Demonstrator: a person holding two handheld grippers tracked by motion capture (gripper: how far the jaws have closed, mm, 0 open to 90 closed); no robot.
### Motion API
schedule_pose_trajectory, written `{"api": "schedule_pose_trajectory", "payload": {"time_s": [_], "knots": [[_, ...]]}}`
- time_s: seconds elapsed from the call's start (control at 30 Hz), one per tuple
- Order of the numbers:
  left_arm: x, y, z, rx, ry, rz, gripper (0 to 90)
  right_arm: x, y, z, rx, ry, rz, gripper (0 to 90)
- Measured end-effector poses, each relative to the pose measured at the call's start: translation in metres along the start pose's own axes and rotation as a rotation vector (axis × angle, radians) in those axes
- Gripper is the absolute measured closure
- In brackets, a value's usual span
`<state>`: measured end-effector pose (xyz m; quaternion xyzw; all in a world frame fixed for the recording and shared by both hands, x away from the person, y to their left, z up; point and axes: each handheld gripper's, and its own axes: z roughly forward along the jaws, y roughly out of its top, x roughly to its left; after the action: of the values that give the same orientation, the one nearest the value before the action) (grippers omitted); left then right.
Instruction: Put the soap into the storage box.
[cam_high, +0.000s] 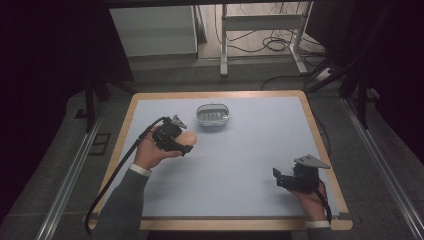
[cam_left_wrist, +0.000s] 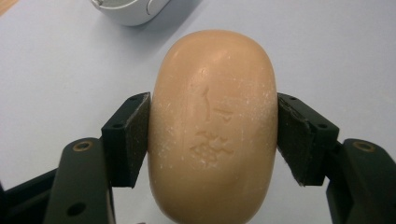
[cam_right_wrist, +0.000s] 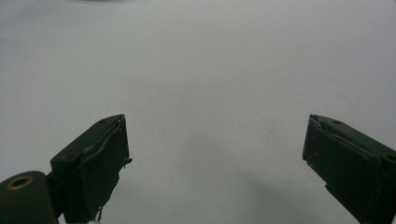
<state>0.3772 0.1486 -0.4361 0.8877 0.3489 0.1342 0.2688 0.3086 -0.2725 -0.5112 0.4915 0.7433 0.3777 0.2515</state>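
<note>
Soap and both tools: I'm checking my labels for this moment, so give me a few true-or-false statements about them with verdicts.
1. The left tool grips the soap on both sides. True.
2. The right tool holds the soap dish. False: its jaws stand apart over bare table, with nothing between them.
3. The soap lies in the dish. False: it is in the left tool, apart from the dish, which sits nearer the table's far edge.
4. The soap has marks pressed into its face. True.
5. The right tool is near the table's right front corner. True.
</note>
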Motion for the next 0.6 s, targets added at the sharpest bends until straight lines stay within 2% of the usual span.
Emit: {"api": "schedule_pose_trajectory", "payload": {"time_s": [0.6], "knots": [[-0.003,0.019,-0.003,-0.014,0.004,0.031,32.3,0.000,0.000,0.001,0.001,-0.003,-0.002,7.0]]}}
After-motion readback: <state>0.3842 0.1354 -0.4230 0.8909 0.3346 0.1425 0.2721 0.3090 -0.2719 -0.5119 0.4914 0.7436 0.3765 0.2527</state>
